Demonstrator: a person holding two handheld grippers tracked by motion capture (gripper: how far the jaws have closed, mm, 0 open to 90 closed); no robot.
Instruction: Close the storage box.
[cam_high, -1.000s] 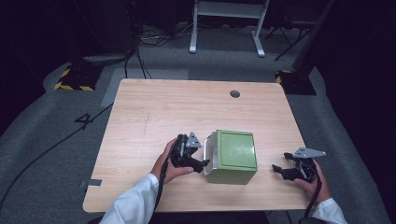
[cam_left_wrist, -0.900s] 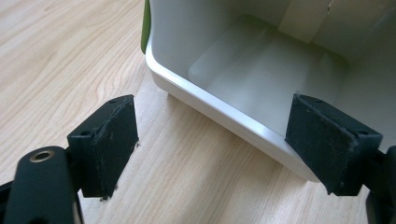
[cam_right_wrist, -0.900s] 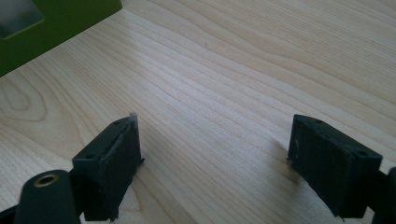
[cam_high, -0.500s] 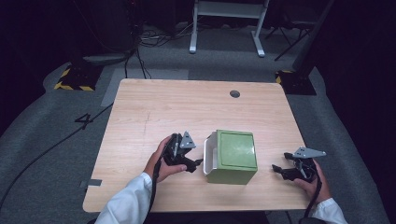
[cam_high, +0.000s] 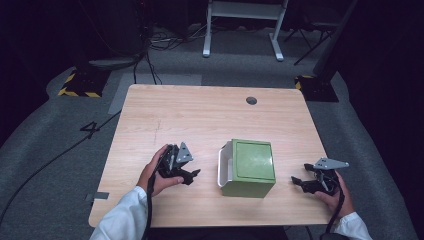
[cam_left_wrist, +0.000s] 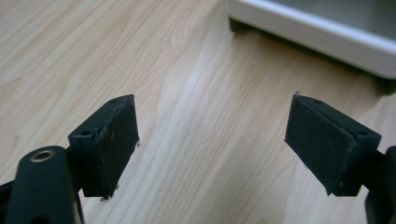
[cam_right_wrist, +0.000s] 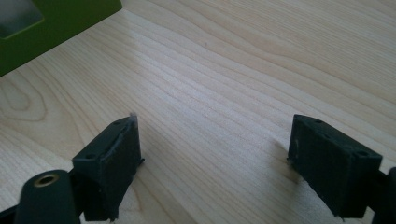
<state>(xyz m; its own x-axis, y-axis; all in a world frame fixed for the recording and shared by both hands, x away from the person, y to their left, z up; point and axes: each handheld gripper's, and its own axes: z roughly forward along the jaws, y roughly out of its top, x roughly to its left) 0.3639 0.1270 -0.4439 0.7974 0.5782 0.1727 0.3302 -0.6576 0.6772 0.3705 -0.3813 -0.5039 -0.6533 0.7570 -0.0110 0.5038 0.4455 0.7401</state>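
The desk (cam_high: 210, 120) fills the middle of the high view, pale wood, bare but for one thing. A green box (cam_high: 249, 167) sits low and right of centre, lying on its side so its white-rimmed opening (cam_high: 225, 165) faces the left of the frame. It looks like stiff, light plastic with smooth walls that may slip; the white rim is the likeliest place to pinch, or else both green sides squeezed at once.

The left gripper (cam_high: 190, 175) lies at lower left, near the box, jaws spread wide and empty; in the left gripper view the rim (cam_left_wrist: 308, 30) crosses the upper right. The right gripper (cam_high: 296, 181) rests at lower right, also open and empty.

Compared with a second ago, the left gripper has drawn back from the rim, leaving a gap; the box and right gripper have not shifted.
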